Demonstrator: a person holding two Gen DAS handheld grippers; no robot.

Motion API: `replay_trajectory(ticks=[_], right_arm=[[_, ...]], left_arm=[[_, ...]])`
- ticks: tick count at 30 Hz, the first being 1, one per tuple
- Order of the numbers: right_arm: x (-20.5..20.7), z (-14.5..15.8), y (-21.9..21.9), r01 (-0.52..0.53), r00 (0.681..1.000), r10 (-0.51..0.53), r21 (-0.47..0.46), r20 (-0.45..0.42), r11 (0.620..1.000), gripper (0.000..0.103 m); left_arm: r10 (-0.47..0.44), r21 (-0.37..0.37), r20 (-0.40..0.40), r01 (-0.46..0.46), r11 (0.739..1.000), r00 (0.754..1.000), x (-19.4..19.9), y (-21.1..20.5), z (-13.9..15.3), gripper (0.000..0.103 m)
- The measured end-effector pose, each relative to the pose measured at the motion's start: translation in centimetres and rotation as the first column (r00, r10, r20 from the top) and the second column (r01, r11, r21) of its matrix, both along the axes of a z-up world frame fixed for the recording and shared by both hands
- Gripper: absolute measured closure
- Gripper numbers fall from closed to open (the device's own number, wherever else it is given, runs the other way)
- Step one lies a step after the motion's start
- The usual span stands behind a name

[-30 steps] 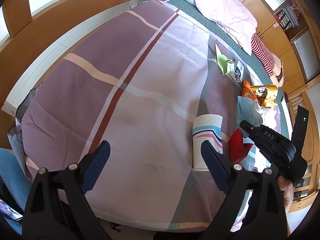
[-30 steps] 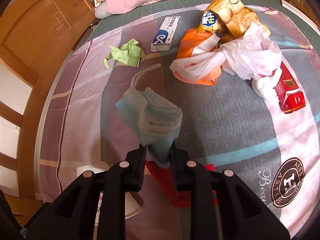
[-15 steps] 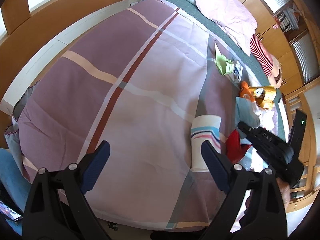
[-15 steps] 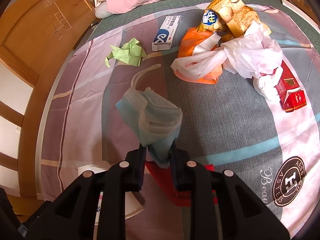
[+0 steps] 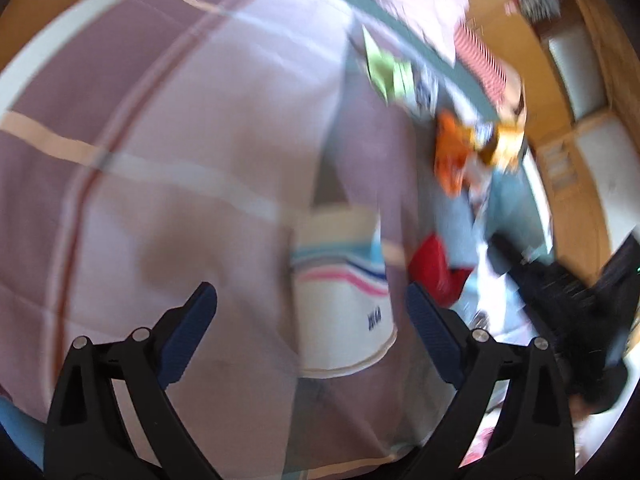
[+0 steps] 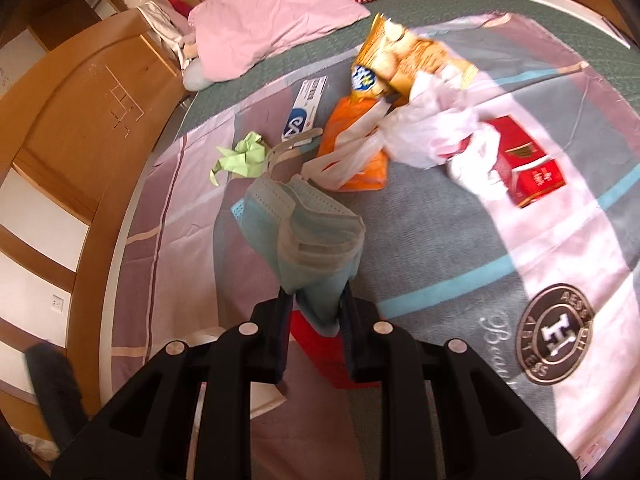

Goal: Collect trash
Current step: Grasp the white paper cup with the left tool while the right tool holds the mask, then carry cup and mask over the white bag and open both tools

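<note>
1. The right gripper has its fingers clenched on a blue face mask, which bunches up above the fingertips, lifted off the bed.
2. The left gripper has its fingers spread wide, grasping nothing; it is over a white paper cup with coloured stripes that lies on its side on the bed's plaid cover, near the bed's near edge. This view is blurred.
3. More trash lies on the cover towards the pillow end: crumpled green paper, a blue-and-white box, an orange bag, a yellow snack bag, a white plastic bag and a red carton.
4. A red wrapper lies just beneath the right gripper's fingers, beside the cup.
</note>
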State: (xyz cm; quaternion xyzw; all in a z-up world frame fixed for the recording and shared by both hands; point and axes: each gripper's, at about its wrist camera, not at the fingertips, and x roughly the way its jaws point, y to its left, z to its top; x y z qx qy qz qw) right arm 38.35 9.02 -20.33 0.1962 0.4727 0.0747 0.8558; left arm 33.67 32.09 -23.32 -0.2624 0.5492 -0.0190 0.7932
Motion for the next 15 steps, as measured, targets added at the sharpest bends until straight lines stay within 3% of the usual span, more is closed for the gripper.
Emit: replay_trajectory(ticks=[1, 2, 4, 5, 10, 15], right_arm=[[-0.3, 0.1, 0.0, 0.0, 1.0, 0.0, -0.007, 0.005, 1.0, 0.08], [-0.4, 0.1, 0.0, -0.004, 1.0, 0.004, -0.012, 0.006, 1.0, 0.08], [-0.5, 0.1, 0.2, -0.014, 1.0, 0.014, -0.019, 0.003, 1.0, 0.08], [-0.5, 0.1, 0.3, -0.019, 1.0, 0.019, -0.02, 0.003, 1.0, 0.08], [-0.3, 0.2, 0.5, -0.024, 1.0, 0.025, -0.046, 0.017, 0.999, 0.08], [-0.6, 0.5, 0.9, -0.022, 0.999, 0.025, -0.08, 0.039, 0.997, 0.08]], left_arm=[[-0.011, 0.012, -0.001, 0.011, 1.0, 1.0, 0.1, -0.6, -0.4, 0.015], [-0.023, 0.022, 0.001, 0.023, 0.999, 1.0, 0.2, -1.2, -0.6, 0.029], [-0.049, 0.06, 0.02, 0.048, 0.997, 0.999, 0.2, -2.1, -0.8, 0.04], [-0.058, 0.058, 0.034, 0.056, 0.997, 0.998, 0.1, -2.4, -0.6, 0.054], [-0.051, 0.081, 0.079, 0.045, 0.996, 0.996, -0.5, -2.4, 0.7, 0.064], [0.011, 0.081, 0.117, -0.021, 0.996, 0.993, -1.4, -1.0, 1.9, 0.068]])
